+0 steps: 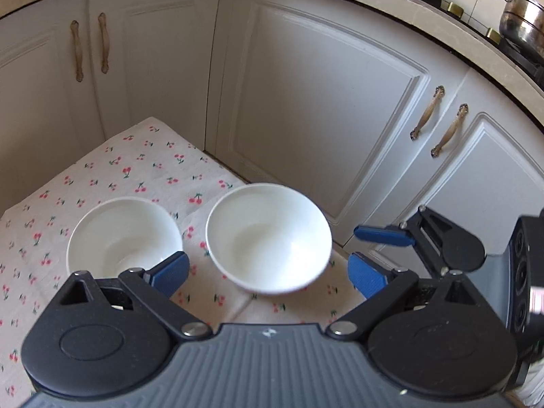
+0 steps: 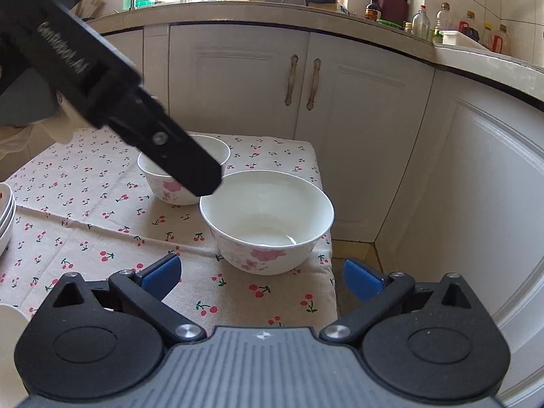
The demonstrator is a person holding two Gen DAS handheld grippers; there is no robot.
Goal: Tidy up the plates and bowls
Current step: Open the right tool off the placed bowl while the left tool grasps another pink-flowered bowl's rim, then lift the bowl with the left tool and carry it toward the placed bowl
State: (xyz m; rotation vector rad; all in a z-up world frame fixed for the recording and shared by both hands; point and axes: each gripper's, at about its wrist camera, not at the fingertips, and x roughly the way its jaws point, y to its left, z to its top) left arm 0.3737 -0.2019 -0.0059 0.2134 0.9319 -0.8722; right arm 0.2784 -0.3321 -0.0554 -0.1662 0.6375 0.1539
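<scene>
Two white bowls with pink flower prints sit side by side on a tabletop covered by a cherry-print cloth, in front of white kitchen cabinets. The near bowl stands by the cloth's right edge; the far bowl is just beside it. The left gripper hovers above the near bowl, fingers spread wide, holding nothing. The right gripper faces the same bowl, fingers wide apart and empty. Stacked plates show at the left edge.
</scene>
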